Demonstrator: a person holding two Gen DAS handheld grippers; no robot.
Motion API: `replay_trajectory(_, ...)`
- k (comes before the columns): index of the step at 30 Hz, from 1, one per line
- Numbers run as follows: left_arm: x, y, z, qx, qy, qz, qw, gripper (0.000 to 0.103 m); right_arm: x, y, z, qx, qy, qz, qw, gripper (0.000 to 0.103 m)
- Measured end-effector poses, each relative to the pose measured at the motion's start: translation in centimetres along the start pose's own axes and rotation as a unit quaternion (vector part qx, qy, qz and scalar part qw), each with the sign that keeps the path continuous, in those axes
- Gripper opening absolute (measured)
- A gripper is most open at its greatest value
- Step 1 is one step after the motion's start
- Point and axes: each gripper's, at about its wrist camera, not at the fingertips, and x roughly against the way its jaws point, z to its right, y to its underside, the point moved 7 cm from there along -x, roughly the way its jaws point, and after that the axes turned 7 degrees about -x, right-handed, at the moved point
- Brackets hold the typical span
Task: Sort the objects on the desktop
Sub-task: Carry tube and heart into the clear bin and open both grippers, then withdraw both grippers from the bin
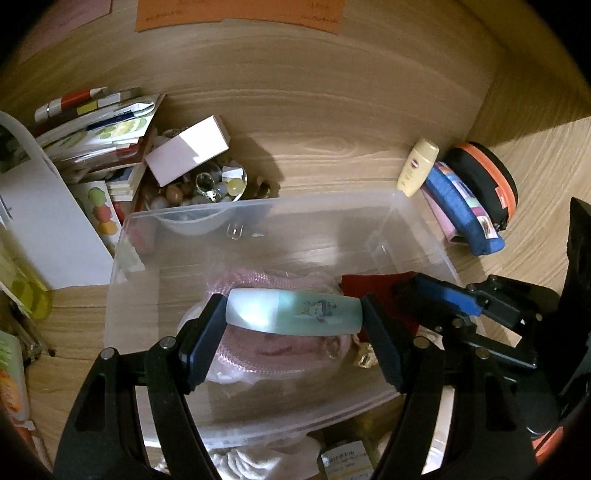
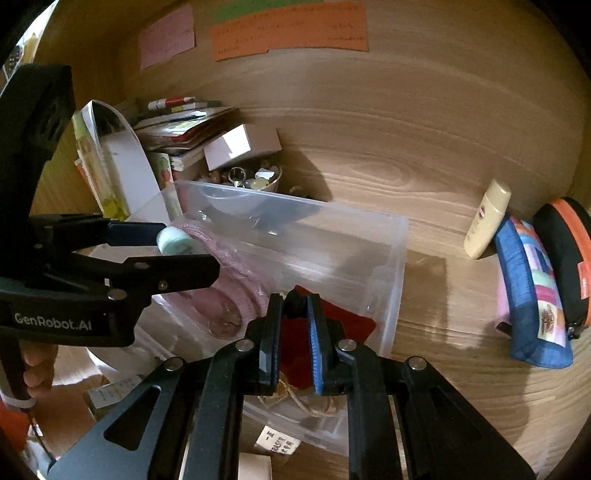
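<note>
Left gripper (image 1: 293, 319) clamps one tube (image 1: 293, 314) (apparently mint).

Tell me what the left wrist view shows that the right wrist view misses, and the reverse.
Only the left wrist view shows the mint bottle full length, clamped end to end between the left tongs, unicorn print visible. Only the right wrist view shows the green note, the person's hand and the right tongs nearly closed over the red cloth. Both show the clear bin, cream bottle and blue pouch.
</note>
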Motion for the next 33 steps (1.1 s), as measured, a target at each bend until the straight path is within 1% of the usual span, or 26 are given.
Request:
replay_trajectory(2, 0.2, 0.0, -0.1, 0.003, 0.002, -0.004, 1.0000, 0.073, 0.2, -0.1, -0.1, 0.004, 0.006, 0.000, 1.000, 0.012)
replay_trajectory(3, 0.4, 0.1, -0.2, 0.004, 0.007, -0.003, 1.0000, 0.073, 0.4, -0.2, -0.2, 0.007, 0.010, 0.002, 1.000, 0.016)
replay_trajectory(4, 0.6, 0.1, -0.3, 0.004, 0.008, -0.003, 1.0000, 0.073, 0.6, -0.2, -0.2, 0.009, 0.014, 0.001, 1.000, 0.023)
replay_trajectory(5, 0.9, 0.0, -0.4, 0.005, 0.008, -0.001, 1.0000, 0.073, 0.7, -0.3, -0.3, 0.009, 0.015, 0.003, 1.000, 0.026)
replay_trajectory(7, 2.0, -0.2, -0.5, 0.005, 0.003, 0.008, 0.9999, 0.073, 1.6, -0.6, -0.6, 0.012, 0.024, 0.017, 1.000, 0.035)
replay_trajectory(11, 4.3, -0.6, -0.6, 0.009, 0.006, 0.022, 0.9997, 0.075, 3.6, -1.1, -0.9, 0.010, 0.035, 0.040, 0.999, 0.044)
replay_trajectory(13, 5.7, -0.6, -0.7, 0.011, 0.000, 0.032, 0.9994, 0.079, 4.8, -1.2, -0.8, 0.005, 0.039, 0.050, 0.998, 0.054)
replay_trajectory(14, 6.4, -0.6, -0.7, 0.012, -0.004, 0.037, 0.9992, 0.081, 5.4, -1.2, -0.7, 0.001, 0.041, 0.056, 0.998, 0.057)
replay_trajectory(15, 7.3, -0.5, -0.8, 0.013, -0.007, 0.045, 0.9989, 0.085, 5.9, -1.2, -0.7, -0.001, 0.042, 0.061, 0.997, 0.059)
replay_trajectory(17, 8.6, -0.1, -1.0, 0.015, -0.012, 0.056, 0.9983, 0.088, 7.0, -1.1, -0.6, -0.005, 0.046, 0.070, 0.997, 0.062)
replay_trajectory(18, 9.2, 0.1, -1.1, 0.015, -0.015, 0.060, 0.9980, 0.091, 7.6, -1.0, -0.6, -0.008, 0.048, 0.074, 0.996, 0.065)
replay_trajectory(19, 9.8, 0.5, -1.3, 0.016, -0.021, 0.065, 0.9976, 0.093, 8.2, -0.7, -0.5, -0.013, 0.048, 0.079, 0.996, 0.070)
replay_trajectory(20, 10.4, 0.9, -1.6, 0.017, -0.028, 0.068, 0.9971, 0.094, 8.6, -0.5, -0.5, -0.017, 0.047, 0.081, 0.995, 0.072)
replay_trajectory(21, 10.7, 1.3, -1.8, 0.019, -0.032, 0.070, 0.9969, 0.095, 9.2, -0.2, -0.5, -0.021, 0.046, 0.084, 0.995, 0.073)
replay_trajectory(26, 11.9, 4.0, -3.7, 0.030, -0.051, 0.066, 0.9961, 0.095, 10.5, 1.8, -0.6, -0.037, 0.044, 0.086, 0.995, 0.073)
replay_trajectory(33, 11.5, 8.9, -6.4, 0.042, -0.080, 0.043, 0.9950, 0.095, 10.4, 6.0, -0.5, -0.064, 0.030, 0.053, 0.996, 0.073)
